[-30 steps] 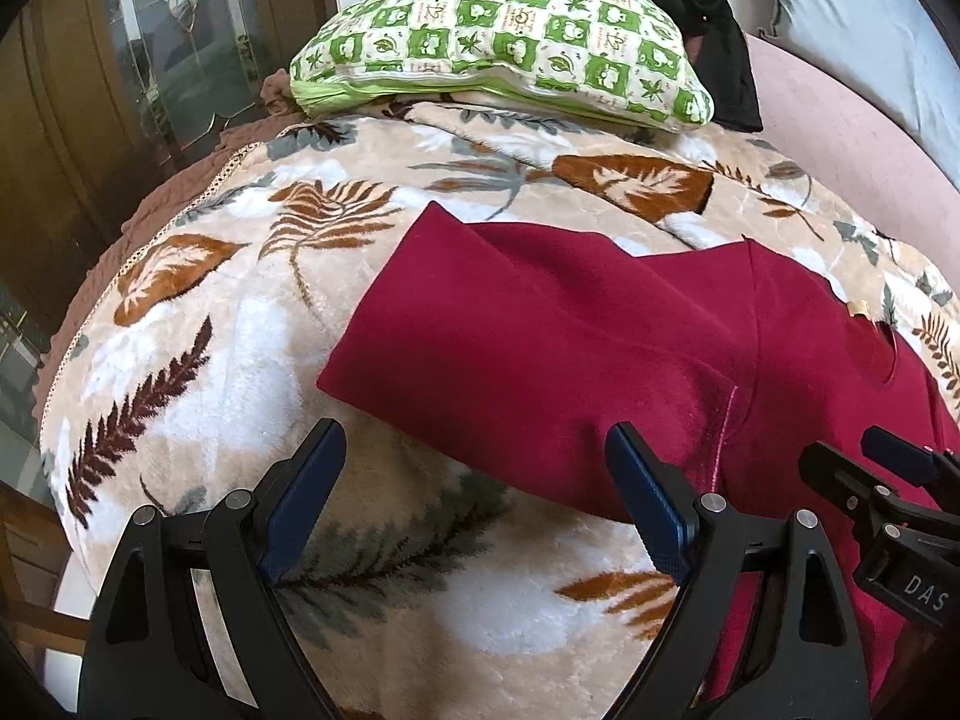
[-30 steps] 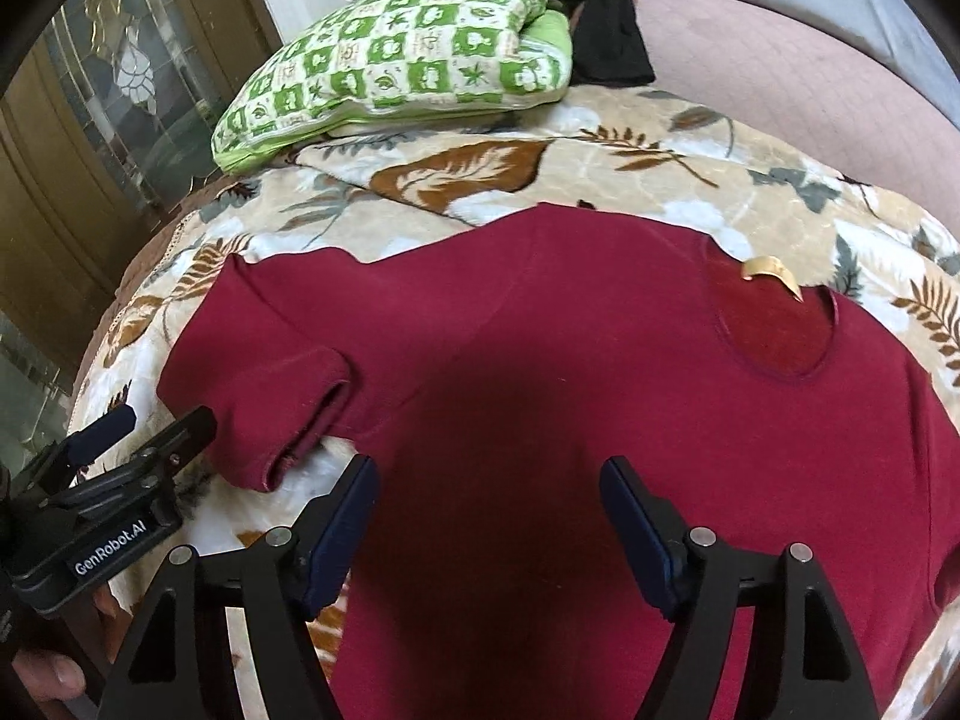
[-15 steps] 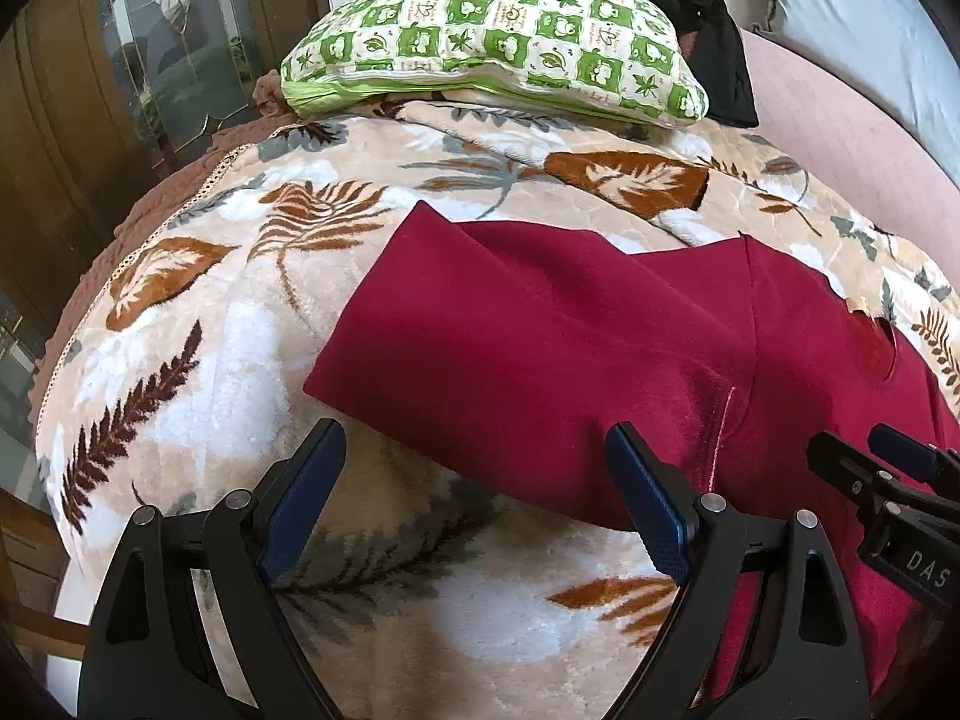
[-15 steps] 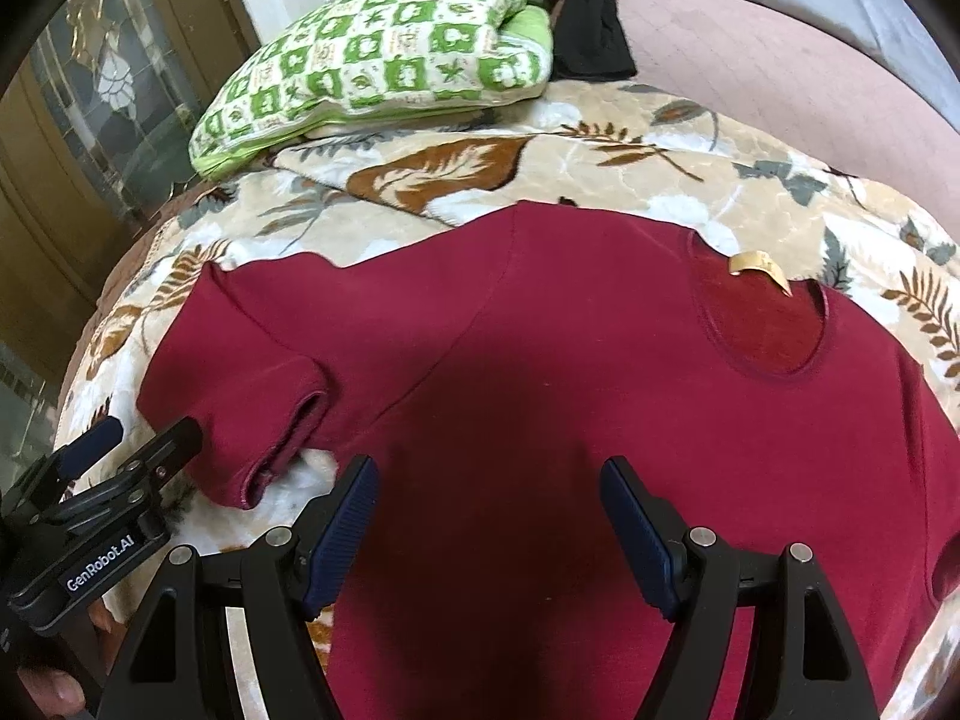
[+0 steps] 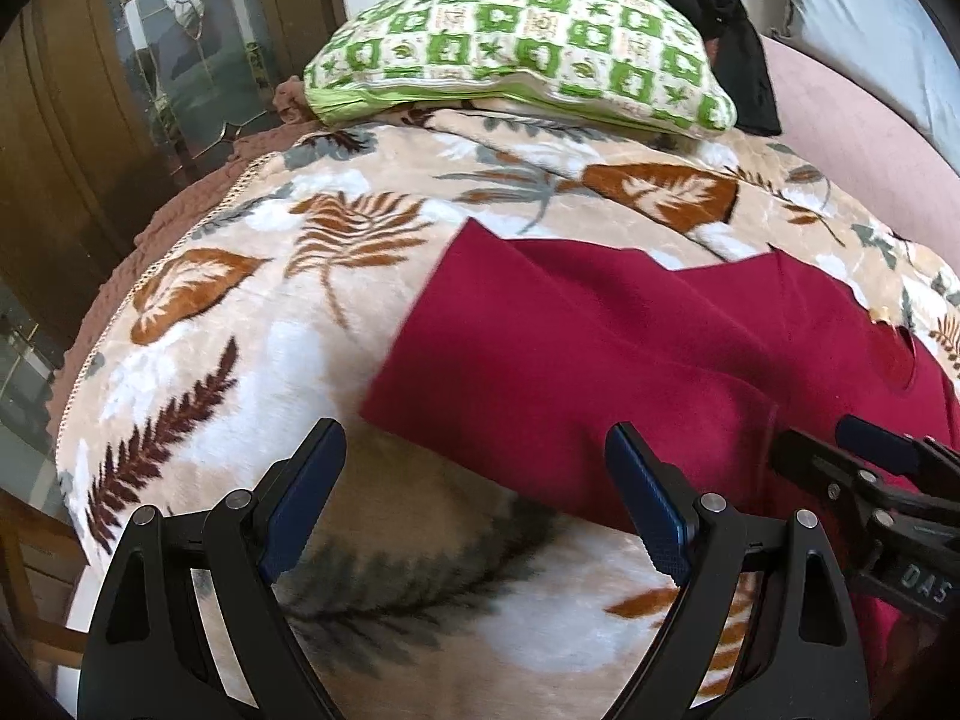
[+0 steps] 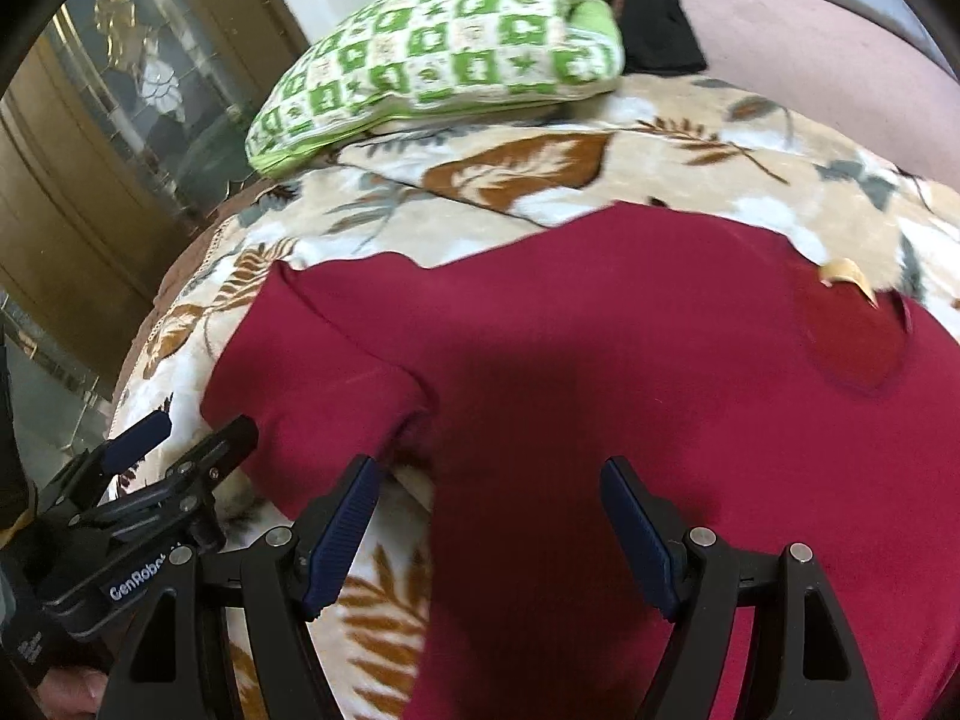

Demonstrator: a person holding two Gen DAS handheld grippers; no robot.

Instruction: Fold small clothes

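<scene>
A dark red short-sleeved shirt (image 6: 630, 360) lies spread flat on a leaf-patterned blanket (image 5: 252, 360), neck opening (image 6: 852, 342) to the right with a tan label. Its left sleeve (image 5: 540, 372) points toward the left gripper. My left gripper (image 5: 474, 492) is open and empty, just short of the sleeve's hem. It also shows in the right wrist view (image 6: 180, 438). My right gripper (image 6: 489, 522) is open and empty, low over the shirt's body beside the armpit. It shows at the right edge of the left wrist view (image 5: 840, 444).
A green-and-white checked pillow (image 5: 516, 54) lies at the blanket's far end, with a black garment (image 5: 708, 0) behind it. A pink cushion (image 6: 810, 54) lies at the far right. A wooden cabinet with glass doors (image 5: 120, 90) stands to the left, past the blanket's edge.
Both grippers have shifted right and a little forward over the shirt. The sleeve sits closer to the left gripper. Both stay open.
</scene>
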